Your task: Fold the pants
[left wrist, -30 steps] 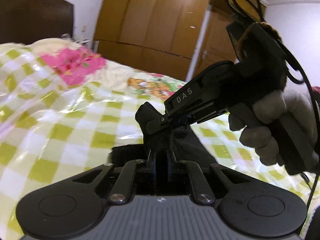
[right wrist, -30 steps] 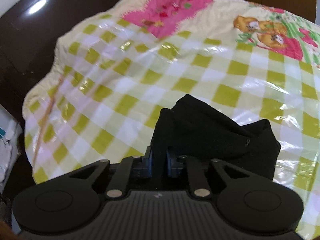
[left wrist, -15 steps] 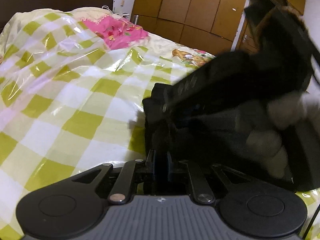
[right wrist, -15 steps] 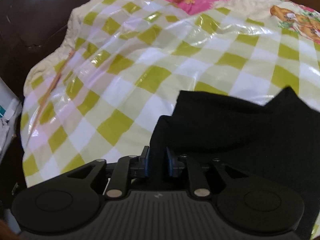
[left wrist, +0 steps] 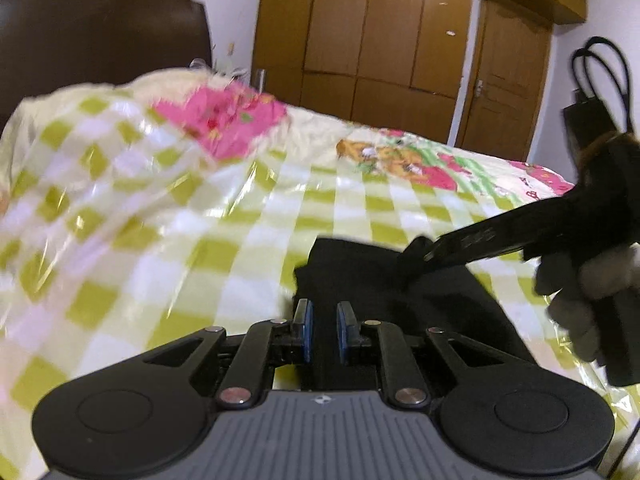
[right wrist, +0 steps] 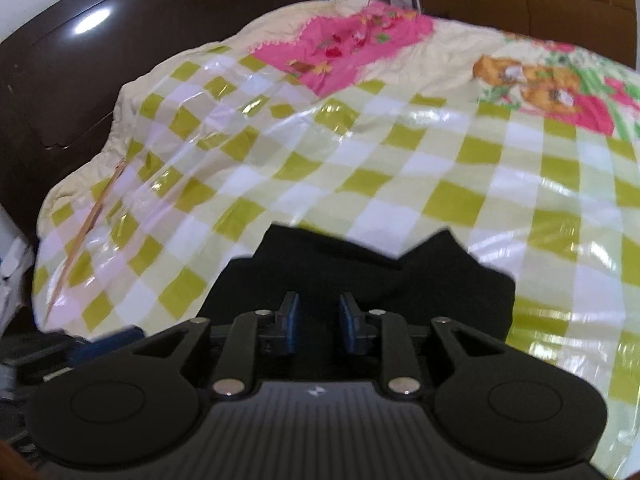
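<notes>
While the black pants [right wrist: 360, 272] lie bunched on the checked bed cover [right wrist: 400, 168], the left gripper [left wrist: 322, 328] and right gripper [right wrist: 318, 326], its jaws just opening, stand a little apart, holding nothing.

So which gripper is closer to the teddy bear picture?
Right. The right gripper, jaws just opening with nothing pinched, rests on the far side of the black pants, toward the bear print; the left gripper hangs farther back, at the pants' near edge.

The black pants [right wrist: 360, 276] run under the right tongs [right wrist: 318, 326], their near part hidden.
</notes>
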The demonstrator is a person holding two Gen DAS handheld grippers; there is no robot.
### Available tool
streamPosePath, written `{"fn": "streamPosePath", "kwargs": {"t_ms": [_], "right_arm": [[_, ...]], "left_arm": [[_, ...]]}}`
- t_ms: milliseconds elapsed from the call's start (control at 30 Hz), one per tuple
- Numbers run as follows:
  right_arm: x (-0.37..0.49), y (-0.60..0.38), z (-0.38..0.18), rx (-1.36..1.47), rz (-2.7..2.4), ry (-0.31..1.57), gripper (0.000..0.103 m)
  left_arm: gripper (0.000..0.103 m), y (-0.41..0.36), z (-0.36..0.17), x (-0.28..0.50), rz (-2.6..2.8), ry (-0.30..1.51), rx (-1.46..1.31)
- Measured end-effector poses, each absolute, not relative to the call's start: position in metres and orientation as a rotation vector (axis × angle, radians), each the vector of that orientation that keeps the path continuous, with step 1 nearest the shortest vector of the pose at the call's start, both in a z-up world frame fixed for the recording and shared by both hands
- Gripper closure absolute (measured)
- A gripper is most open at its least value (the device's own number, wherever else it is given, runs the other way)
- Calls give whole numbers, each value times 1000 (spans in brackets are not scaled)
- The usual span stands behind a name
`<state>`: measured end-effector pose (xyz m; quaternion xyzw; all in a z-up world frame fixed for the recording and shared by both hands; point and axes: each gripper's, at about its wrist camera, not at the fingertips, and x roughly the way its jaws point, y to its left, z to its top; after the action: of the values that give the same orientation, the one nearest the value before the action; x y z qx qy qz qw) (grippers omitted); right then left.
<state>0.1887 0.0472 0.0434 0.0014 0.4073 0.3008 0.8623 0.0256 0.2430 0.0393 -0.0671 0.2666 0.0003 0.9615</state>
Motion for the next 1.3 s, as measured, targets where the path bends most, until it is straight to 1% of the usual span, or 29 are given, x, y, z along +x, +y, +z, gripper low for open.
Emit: {"fn": "streamPosePath", "kwargs": {"t_ms": [167,333,500,733,833,967,1067,1200,1300], "right_arm": [[205,50,32,47,661,878,80],[223,57,2,31,624,939,82],[226,58,-6,26,623,945,82],[202,19,28,61,598,883,80],[186,-4,33,73,571,892,79],[156,-22,32,86,573,900,79],[135,-18,22,30,591,899,79],[127,-8,7,-13,601,918,79],[126,-9,6,-17,606,919,78]], "left_arm": [[74,227,31,56,-49,579,-71],[74,219,0,82,-16,719,-14],[73,214,-3,85,-12,741,23],[73,215,1,85,-16,744,23],[73,214,1,86,-11,746,20],[73,213,1,86,-8,752,24],[73,210,1,88,-3,760,39],[73,209,-1,88,2,770,47],[73,209,-2,89,4,776,49]]}}
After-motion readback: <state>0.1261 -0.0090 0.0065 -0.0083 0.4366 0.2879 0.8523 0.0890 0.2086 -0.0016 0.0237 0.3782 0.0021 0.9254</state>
